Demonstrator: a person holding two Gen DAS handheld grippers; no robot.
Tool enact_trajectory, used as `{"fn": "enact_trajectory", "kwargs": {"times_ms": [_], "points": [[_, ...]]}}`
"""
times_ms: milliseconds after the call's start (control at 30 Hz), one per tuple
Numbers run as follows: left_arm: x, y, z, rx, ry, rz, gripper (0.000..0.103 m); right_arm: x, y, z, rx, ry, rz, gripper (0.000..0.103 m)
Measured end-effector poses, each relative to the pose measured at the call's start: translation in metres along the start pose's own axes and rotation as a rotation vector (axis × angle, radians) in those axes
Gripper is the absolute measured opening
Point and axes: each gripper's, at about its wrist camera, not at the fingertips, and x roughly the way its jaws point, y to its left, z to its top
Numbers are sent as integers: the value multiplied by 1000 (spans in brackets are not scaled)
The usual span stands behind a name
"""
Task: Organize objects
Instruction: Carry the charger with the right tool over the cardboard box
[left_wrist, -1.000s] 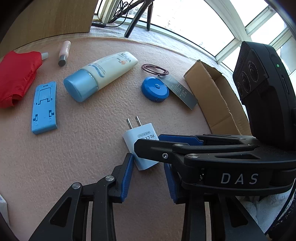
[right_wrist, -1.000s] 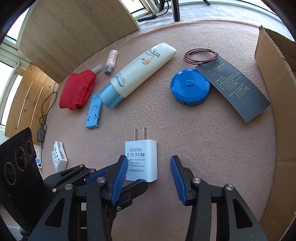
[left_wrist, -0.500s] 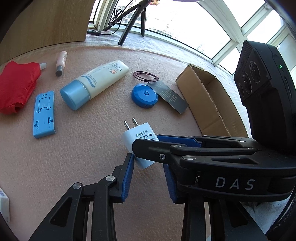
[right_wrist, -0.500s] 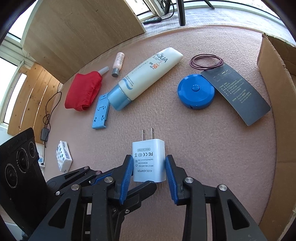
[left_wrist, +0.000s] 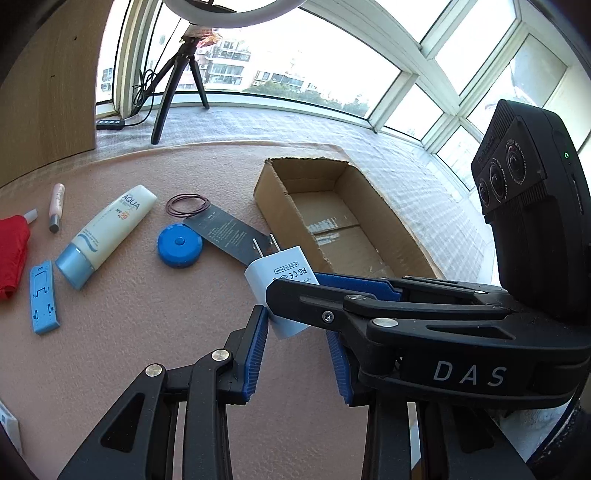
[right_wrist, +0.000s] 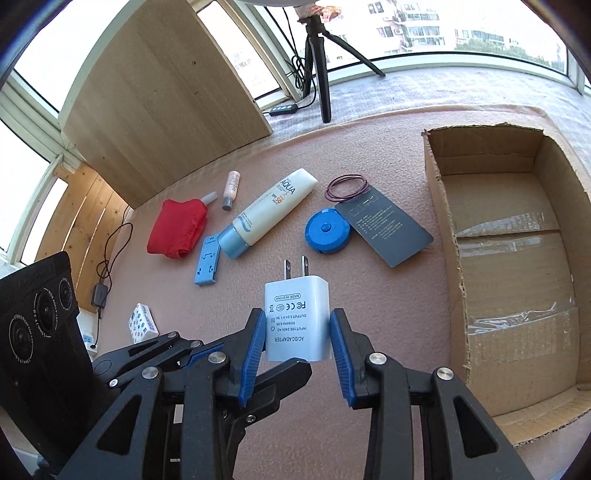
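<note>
Item: white AC/DC adapter (right_wrist: 297, 319), prongs forward, clamped between pads of right hand-held gripper (right_wrist: 297, 339), clear of table (right_wrist: 369, 295). Jaws just closed on it. Left hand-held gripper (left_wrist: 295, 347) part-open, empty. Cardboard box (right_wrist: 509, 266) right of right hand-held gripper. Risk: smooth casing slips, drops short of box.

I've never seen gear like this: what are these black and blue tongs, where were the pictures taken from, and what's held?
A person holds a claw in each hand, each with a camera looking along its fingers. One picture looks from the left claw, the other from the right claw. The right claw's jaws have just been closing and pinch a white plug adapter above the pink mat. The left claw is open. On the mat lie a sunscreen tube, a blue case and a red pouch, beside an open cardboard box.
</note>
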Motion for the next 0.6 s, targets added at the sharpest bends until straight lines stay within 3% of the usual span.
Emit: {"fn": "enact_trajectory", "kwargs": {"times_ms": [333,600], "points": [[43,-73,17,89,23,-75,35,-56,-63,-4,91,-97,-68,33],[93,-109,17,117,91,-106,35,-68,-115,-10,154,-110,-125,33]]}}
